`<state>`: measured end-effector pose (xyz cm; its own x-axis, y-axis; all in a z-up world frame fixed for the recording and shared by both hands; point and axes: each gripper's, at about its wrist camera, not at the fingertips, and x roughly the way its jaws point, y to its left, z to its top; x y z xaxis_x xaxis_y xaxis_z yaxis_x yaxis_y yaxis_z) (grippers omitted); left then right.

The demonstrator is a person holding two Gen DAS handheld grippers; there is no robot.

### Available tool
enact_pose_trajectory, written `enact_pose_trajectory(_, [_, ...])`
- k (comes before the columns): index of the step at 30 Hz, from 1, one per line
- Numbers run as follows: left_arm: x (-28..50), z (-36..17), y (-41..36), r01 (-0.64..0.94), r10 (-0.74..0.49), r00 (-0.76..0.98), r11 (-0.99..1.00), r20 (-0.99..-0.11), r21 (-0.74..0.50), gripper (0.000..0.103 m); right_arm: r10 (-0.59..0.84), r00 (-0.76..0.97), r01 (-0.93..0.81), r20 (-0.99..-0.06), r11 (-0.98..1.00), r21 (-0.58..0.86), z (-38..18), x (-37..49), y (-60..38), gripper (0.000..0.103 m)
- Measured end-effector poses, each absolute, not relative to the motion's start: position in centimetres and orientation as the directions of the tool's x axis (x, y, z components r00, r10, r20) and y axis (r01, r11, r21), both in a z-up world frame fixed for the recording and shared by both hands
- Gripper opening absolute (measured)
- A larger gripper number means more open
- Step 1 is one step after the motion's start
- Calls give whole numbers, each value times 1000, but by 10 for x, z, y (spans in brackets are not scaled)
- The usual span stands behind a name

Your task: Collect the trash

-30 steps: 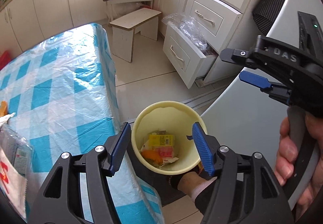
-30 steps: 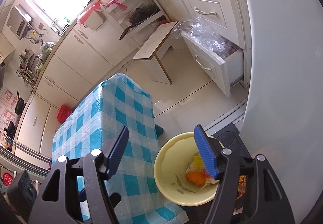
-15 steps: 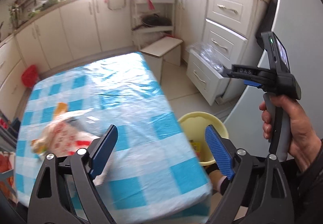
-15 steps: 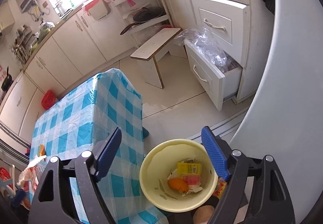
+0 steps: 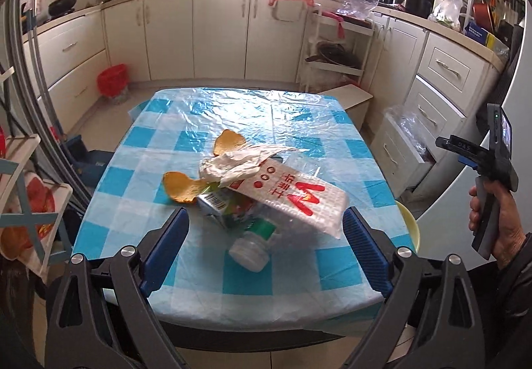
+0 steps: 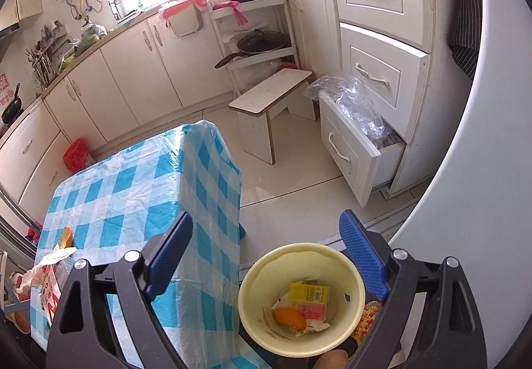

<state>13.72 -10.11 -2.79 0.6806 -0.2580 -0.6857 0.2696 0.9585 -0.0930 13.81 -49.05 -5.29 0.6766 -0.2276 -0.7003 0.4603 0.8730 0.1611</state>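
Note:
A trash pile lies on the blue checked table: two orange peels, a crumpled tissue, a clear plastic bag with red print, a carton and a small green-capped bottle. My left gripper hangs just in front of the pile, its jaws opening with nothing held. My right gripper hovers over the yellow bin on the floor beside the table, its jaws also opening and empty. Inside the bin are a yellow carton and an orange peel.
A low white stool stands on the floor beyond the table. A bottom drawer is pulled out with a plastic bag in it. A red bin sits by the far cabinets. A large white appliance wall closes the right side.
My left gripper swung from above the yellow bin to face the trash pile on the table, and its jaws widened. My right gripper stayed near the bin and spread its jaws.

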Motion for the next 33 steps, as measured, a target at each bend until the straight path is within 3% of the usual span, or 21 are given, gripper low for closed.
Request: enact_pose_trajectory(33, [115,-39,-86,266,-229,686,962,-691,-55,94,-253,690,488,-678,855,177,-48,118,-493,86])
